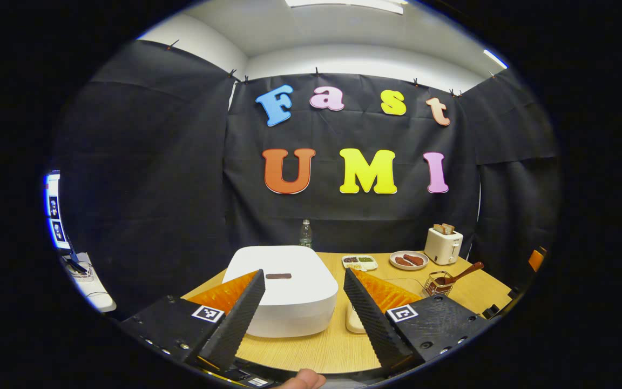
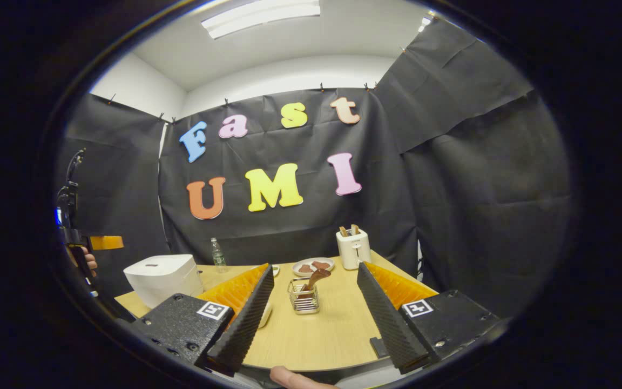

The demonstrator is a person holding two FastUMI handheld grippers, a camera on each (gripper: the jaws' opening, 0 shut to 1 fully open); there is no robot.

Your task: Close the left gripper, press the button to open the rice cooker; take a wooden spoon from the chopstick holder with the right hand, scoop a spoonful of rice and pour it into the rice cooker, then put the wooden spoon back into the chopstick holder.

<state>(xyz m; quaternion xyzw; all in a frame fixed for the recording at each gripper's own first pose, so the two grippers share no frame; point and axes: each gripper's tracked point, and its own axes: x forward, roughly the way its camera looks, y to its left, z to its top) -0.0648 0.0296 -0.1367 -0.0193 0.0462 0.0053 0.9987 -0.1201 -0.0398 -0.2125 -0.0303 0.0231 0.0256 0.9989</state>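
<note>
The white rice cooker point(image 1: 281, 302) sits lid down on the wooden table point(image 1: 316, 351), with a dark button point(image 1: 278, 276) on its top. My left gripper point(image 1: 304, 273) is open just in front of it, jaws framing the lid and touching nothing. A wooden spoon point(image 1: 459, 274) leans in the wire chopstick holder point(image 1: 438, 283) to the right. In the right gripper view, the holder point(image 2: 304, 297) with the spoon point(image 2: 316, 278) stands ahead between the jaws of my open right gripper point(image 2: 315, 267), some way off. The rice cooker point(image 2: 162, 278) is at the left.
A pale dish point(image 1: 354, 320) lies beside the cooker, partly hidden by a finger. At the back stand a toaster point(image 1: 443, 244), a plate of sausages point(image 1: 408, 260), a divided tray point(image 1: 359, 262) and a bottle point(image 1: 305, 233). A hand point(image 2: 89, 262) shows at the far left.
</note>
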